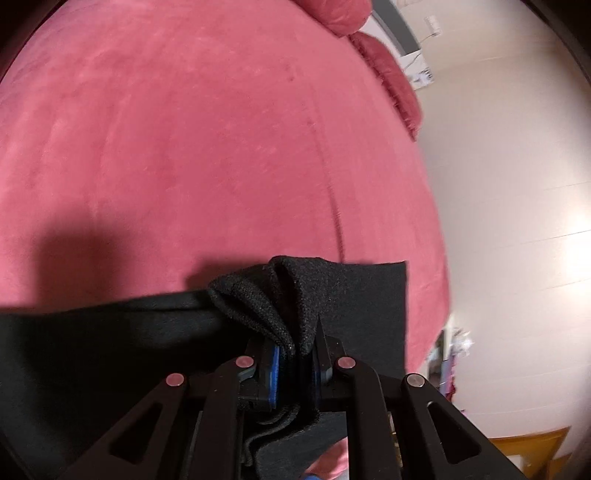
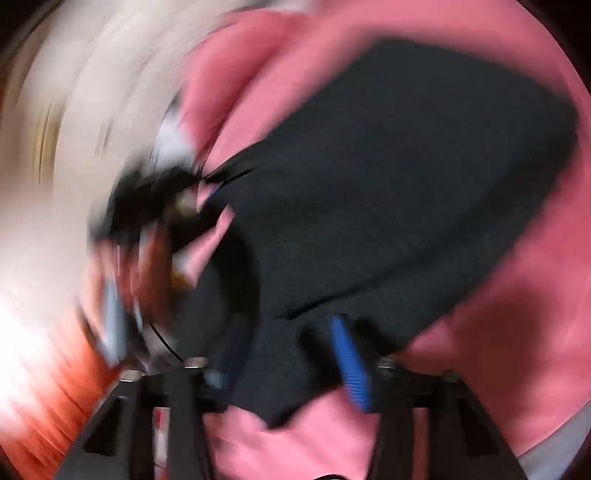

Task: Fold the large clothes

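A black garment [image 1: 362, 295] lies on a pink plush surface [image 1: 184, 129]. In the left wrist view my left gripper [image 1: 297, 345] is shut on a bunched fold of its edge, which puckers up just past the fingertips. The right wrist view is heavily blurred. It shows the black garment [image 2: 388, 184] spread flat across the pink surface [image 2: 517, 295]. My right gripper [image 2: 288, 343] is open, its jaws wide apart. A blue pad [image 2: 351, 362] stands clear of the cloth, and the garment's near edge lies between the fingers. A blurred dark shape [image 2: 147, 206] sits at the garment's left corner.
The pink surface ends at a rounded edge on the right, with a cream wall [image 1: 498, 184] beyond. A pink cushion [image 1: 340, 14] lies at the far end. A wooden piece [image 1: 528, 450] shows at the lower right.
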The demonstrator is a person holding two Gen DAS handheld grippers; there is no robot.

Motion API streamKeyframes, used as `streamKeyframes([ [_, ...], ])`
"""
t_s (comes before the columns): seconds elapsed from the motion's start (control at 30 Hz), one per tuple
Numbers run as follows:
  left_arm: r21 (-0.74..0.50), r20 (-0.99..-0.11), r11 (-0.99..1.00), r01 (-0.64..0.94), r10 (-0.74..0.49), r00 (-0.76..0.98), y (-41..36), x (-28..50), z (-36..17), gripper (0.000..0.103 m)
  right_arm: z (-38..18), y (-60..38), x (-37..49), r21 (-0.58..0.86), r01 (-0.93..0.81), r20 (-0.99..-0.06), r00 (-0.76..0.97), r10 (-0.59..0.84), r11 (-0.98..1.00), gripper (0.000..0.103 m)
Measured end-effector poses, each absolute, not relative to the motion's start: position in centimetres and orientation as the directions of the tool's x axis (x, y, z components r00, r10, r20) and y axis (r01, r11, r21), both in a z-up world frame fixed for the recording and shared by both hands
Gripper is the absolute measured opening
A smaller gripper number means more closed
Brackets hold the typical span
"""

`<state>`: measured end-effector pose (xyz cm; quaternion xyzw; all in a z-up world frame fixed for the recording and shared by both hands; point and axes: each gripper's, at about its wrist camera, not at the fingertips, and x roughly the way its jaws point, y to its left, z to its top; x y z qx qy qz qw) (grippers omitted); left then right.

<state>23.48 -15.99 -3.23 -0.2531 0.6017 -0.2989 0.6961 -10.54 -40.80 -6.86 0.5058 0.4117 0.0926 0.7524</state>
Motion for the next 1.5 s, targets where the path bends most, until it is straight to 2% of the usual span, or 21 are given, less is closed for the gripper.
streamKeyframes([
  [0.03,-0.714,-0.683,0.69,0.119,-0.724,0.098,-16.9,23.7,-3.2,0.013,-8.5,-42.1,-11.1,0.878,0.341,-0.477,0.675,0.562,0.336,0.065],
  [0.1,-0.723,-0.672,0.678,0.13,-0.735,0.092,-17.3,23.8,-2.6,0.013,-9.7,-43.6,-11.7,0.913,0.358,-0.406,0.757,0.513,0.194,0.065],
  [0.17,-0.735,-0.66,0.665,0.133,-0.747,0.083,-18.4,24.2,-2.0,0.013,-10.6,-44.8,-12.8,0.943,0.323,-0.323,0.846,0.424,0.076,0.065],
  [0.27,-0.755,-0.641,0.644,0.128,-0.765,0.067,-18.3,24.4,-0.3,0.013,-11.8,-45.0,-12.6,0.97,0.232,-0.189,0.899,0.395,-0.065,0.065],
  [0.37,-0.758,-0.638,0.639,0.129,-0.768,0.055,-17.9,24.6,1.2,0.013,-12.3,-43.8,-12.0,0.975,0.214,-0.176,0.906,0.384,-0.057,0.069],
  [0.47,-0.77,-0.627,0.627,0.115,-0.778,0.046,-17.8,24.5,2.5,0.013,-13.4,-41.9,-10.8,0.957,0.289,-0.266,0.886,0.38,-0.003,0.07],
  [0.53,-0.782,-0.614,0.614,0.111,-0.789,0.039,-17.9,23.9,3.5,0.013,-13.6,-41.1,-11.2,0.956,0.293,-0.275,0.904,0.328,-0.005,0.071],
  [0.6,-0.797,-0.596,0.596,0.1,-0.802,0.034,-17.3,22.9,4.4,0.013,-13.2,-40.4,-11.2,0.97,0.244,-0.232,0.93,0.286,-0.005,0.079],
  [0.73,-0.821,-0.568,0.568,0.052,-0.823,0.016,-18.0,21.6,5.9,0.013,-12.8,-39.4,-11.1,0.99,0.129,-0.111,0.954,0.278,-0.048,0.079],
  [0.8,-0.838,-0.546,0.546,0.003,-0.838,0.007,-18.1,20.8,6.1,0.013,-12.9,-39.0,-11.9,0.993,0.069,-0.045,0.968,0.245,-0.093,0.084],
  [0.9,-0.853,-0.52,0.519,-0.05,-0.854,-0.007,-18.1,19.9,6.5,0.013,-15.1,-38.6,-12.3,0.963,-0.031,0.081,0.98,0.181,-0.267,0.085],
  [0.93,-0.853,-0.52,0.52,-0.049,-0.854,-0.009,-18.1,19.8,6.7,0.013,-15.8,-38.4,-12.3,0.937,-0.089,0.149,0.977,0.154,-0.337,0.084],
  [0.97,-0.851,-0.523,0.523,-0.044,-0.852,-0.007,-17.9,19.7,6.9,0.013,-16.1,-38.2,-12.3,0.913,-0.139,0.205,0.969,0.139,-0.383,0.067],
  [1.0,-0.85,-0.526,0.526,-0.03,-0.85,-0.003,-17.7,19.7,7.1,0.013,-15.6,-38.3,-12.3,0.922,-0.137,0.206,0.965,0.16,-0.361,0.035],
  [1.07,-0.845,-0.535,0.535,0.022,-0.845,0.023,-16.8,20.0,7.9,0.013,-12.9,-39.0,-12.8,0.973,-0.107,0.153,0.962,0.227,-0.204,0.017],
  [1.17,-0.812,-0.562,0.568,0.133,-0.823,0.077,-14.8,20.5,8.5,0.013,-9.7,-38.7,-14.5,0.983,-0.139,0.167,0.944,0.283,-0.116,0.014],
  [1.23,-0.759,-0.613,0.616,0.211,-0.785,0.089,-13.4,20.6,7.4,0.013,-8.4,-37.5,-15.3,0.994,-0.102,0.105,0.935,0.338,-0.028,0.014],
  [1.3,-0.636,-0.714,0.72,0.278,-0.685,0.142,-11.9,20.3,4.9,0.013,-8.7,-35.8,-15.1,0.995,0.015,-0.052,0.916,0.397,0.096,0.014],
  [1.4,-0.46,-0.848,0.842,0.282,-0.51,0.143,-10.0,19.9,-2.4,0.014,-10.9,-32.2,-12.4,0.891,0.27,-0.422,0.789,0.447,0.365,0.014],
  [1.43,-0.481,-0.847,0.842,0.245,-0.519,0.12,-8.9,19.8,-5.1,0.017,-11.5,-31.1,-11.6,0.856,0.288,-0.481,0.75,0.454,0.43,0.014],
  [1.5,-0.632,-0.733,0.755,0.174,-0.655,0.181,-6.4,19.2,-6.6,0.02,-11.9,-30.1,-11.3,0.836,0.301,-0.508,0.74,0.441,0.458,0.015],
])
